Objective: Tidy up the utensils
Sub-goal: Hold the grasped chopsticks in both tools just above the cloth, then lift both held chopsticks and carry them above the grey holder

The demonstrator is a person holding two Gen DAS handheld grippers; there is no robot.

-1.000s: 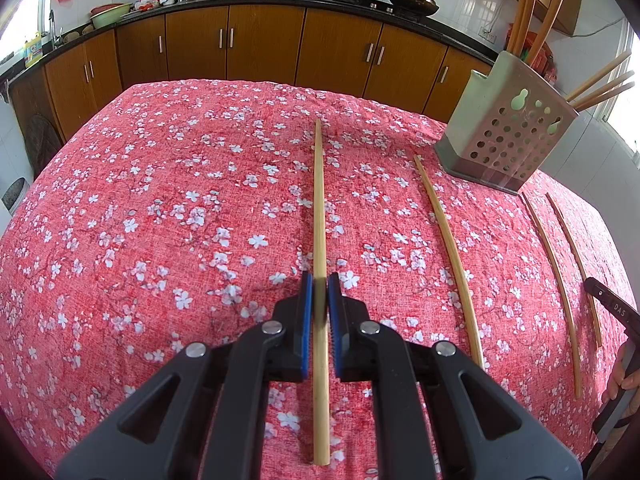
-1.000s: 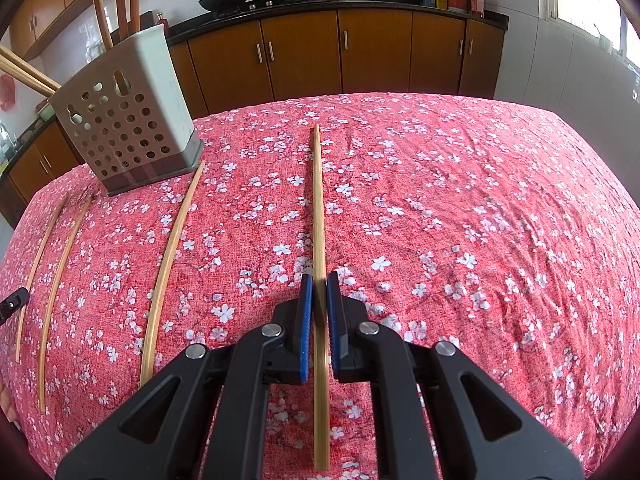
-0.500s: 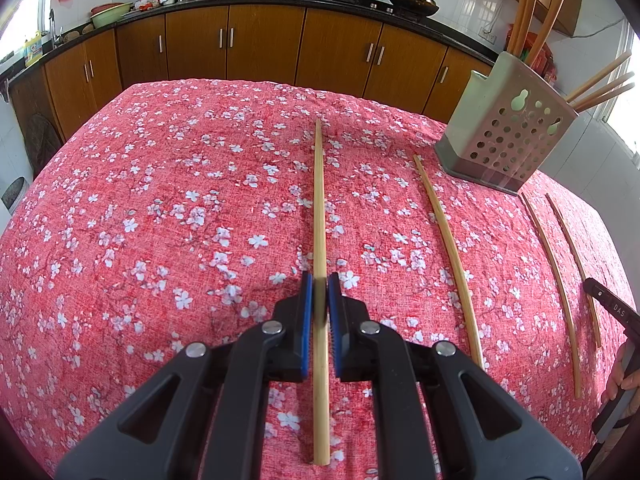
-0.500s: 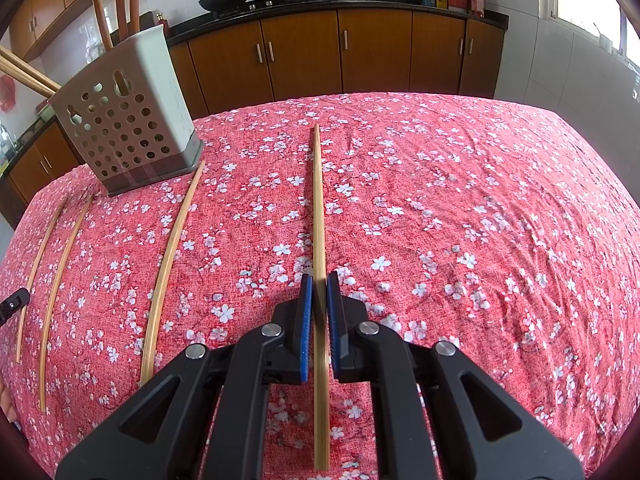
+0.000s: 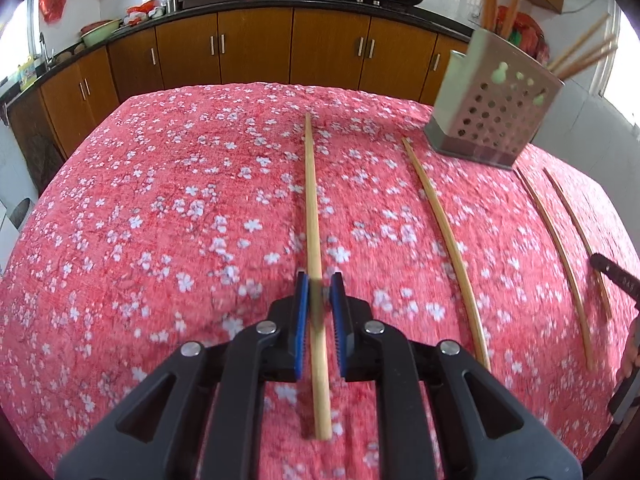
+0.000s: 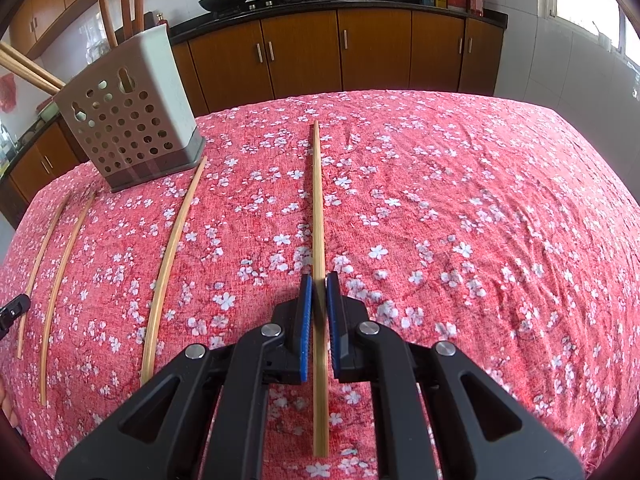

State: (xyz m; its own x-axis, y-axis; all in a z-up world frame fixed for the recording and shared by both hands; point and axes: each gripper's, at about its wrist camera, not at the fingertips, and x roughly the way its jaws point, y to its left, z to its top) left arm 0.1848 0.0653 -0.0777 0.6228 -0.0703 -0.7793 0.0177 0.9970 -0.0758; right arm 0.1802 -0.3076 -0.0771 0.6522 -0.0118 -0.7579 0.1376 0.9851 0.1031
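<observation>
Gripping one bamboo chopstick each, the left gripper is opening, its chopstick between the pads, while the right gripper stays clenched on another chopstick. Both sticks lie over the floral tablecloth. Risk: the loosened stick slips before reaching the perforated holder.

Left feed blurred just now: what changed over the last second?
The left gripper is opening its jaws around the left-hand chopstick, now slightly skewed between them. The right gripper stays shut on the right-hand chopstick; the holder and loose chopsticks have not moved.
</observation>
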